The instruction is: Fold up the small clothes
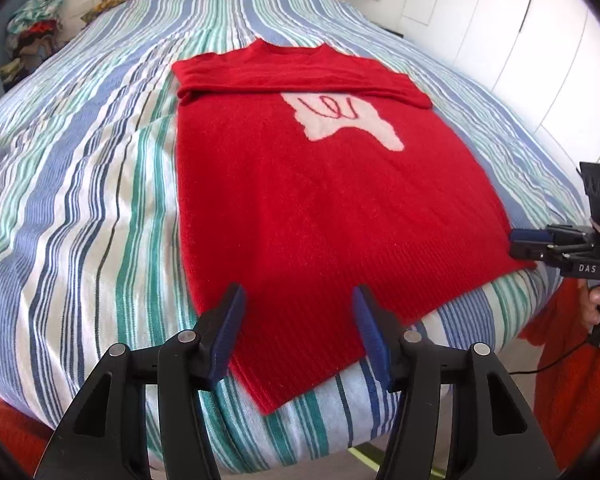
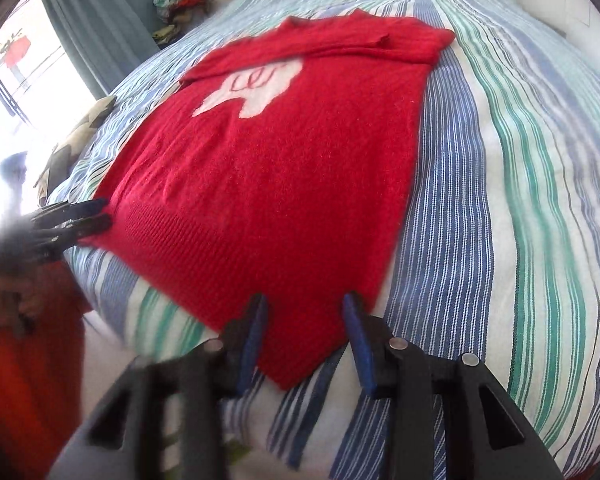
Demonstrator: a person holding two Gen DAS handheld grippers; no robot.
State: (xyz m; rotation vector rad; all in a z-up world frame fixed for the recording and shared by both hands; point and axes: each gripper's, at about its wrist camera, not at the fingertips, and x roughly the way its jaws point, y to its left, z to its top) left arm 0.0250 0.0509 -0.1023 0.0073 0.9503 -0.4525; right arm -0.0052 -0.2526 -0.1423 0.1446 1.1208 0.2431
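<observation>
Hovering spread over hem corners of red sweater (image 1: 312, 200).
Pinching both layers evenly with left gripper (image 1: 299, 312) and right gripper (image 2: 305, 314), keeping hem straight.

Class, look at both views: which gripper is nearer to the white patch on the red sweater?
Neither clearly. Left gripper and right gripper each sit at a hem corner, far from the white patch.

Left hand-held gripper (image 1: 298, 300) jaws apart, right hand-held gripper (image 2: 306, 308) likewise
</observation>
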